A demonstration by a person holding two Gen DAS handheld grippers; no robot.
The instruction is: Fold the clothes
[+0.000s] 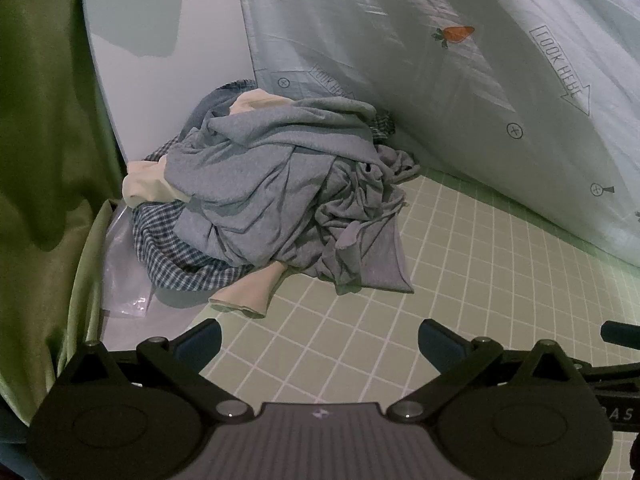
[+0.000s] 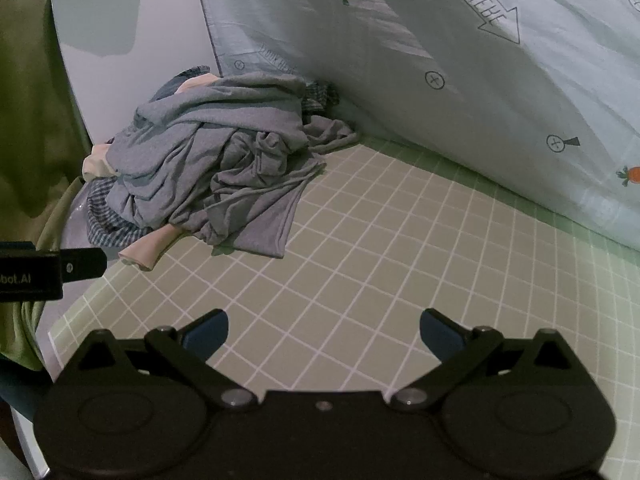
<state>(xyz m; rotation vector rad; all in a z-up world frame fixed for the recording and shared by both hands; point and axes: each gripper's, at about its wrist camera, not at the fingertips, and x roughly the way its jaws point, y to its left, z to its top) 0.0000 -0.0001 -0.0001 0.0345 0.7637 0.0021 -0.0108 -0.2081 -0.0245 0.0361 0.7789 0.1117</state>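
At the far left corner of the green grid-lined mat (image 1: 460, 320) we see a crumpled pile of grey, checked and cream clothes (image 1: 276, 196), against a pale printed sheet (image 1: 460, 80). Near us, left gripper (image 1: 319, 340) and right gripper (image 2: 324, 330) both gape wide, holding nothing, well apart from the pile.

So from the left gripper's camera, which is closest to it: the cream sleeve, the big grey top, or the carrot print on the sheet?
1. Cream sleeve, just ahead, at the pile's near edge.
2. Grey top, heaped on the pile behind it.
3. Carrot print, far up on the right.
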